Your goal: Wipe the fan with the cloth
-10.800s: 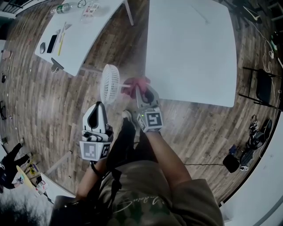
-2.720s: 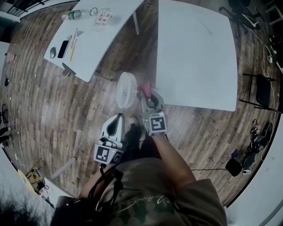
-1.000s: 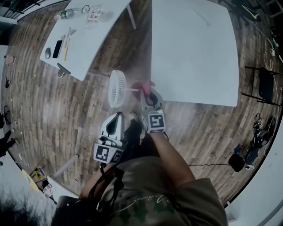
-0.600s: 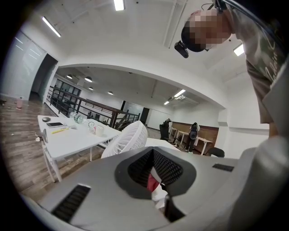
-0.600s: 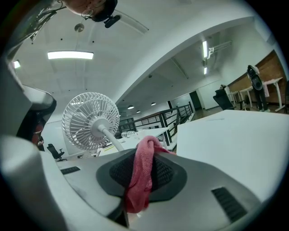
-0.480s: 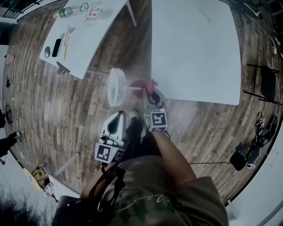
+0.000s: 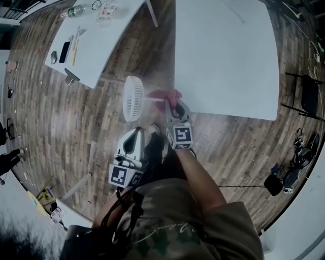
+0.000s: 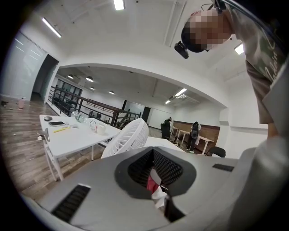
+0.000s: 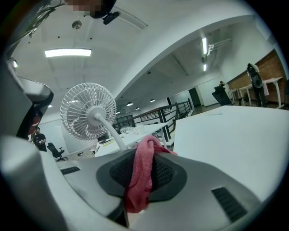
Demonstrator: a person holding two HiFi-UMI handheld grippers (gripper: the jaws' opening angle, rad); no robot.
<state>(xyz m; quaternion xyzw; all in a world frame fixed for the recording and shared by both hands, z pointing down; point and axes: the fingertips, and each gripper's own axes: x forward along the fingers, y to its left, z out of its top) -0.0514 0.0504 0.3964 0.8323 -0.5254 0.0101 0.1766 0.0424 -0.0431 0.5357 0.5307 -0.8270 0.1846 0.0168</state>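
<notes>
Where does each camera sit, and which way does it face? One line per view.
Head view: on the head, facing down at fan, floor; arms, left tongs, right tongs show.
Left gripper view: on left tongs, facing fan, table; torso at right.
Right gripper view: on right tongs, facing fan past gripped cloth; head above.
Shared: fan in all.

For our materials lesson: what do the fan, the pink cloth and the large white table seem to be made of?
The fan looks like white moulded plastic, matte: thin, uniform grille ribs. The cloth seems terry or microfibre: fuzzy nap, limp folds. The table has a smooth white top, perhaps laminate, hard to tell.
</notes>
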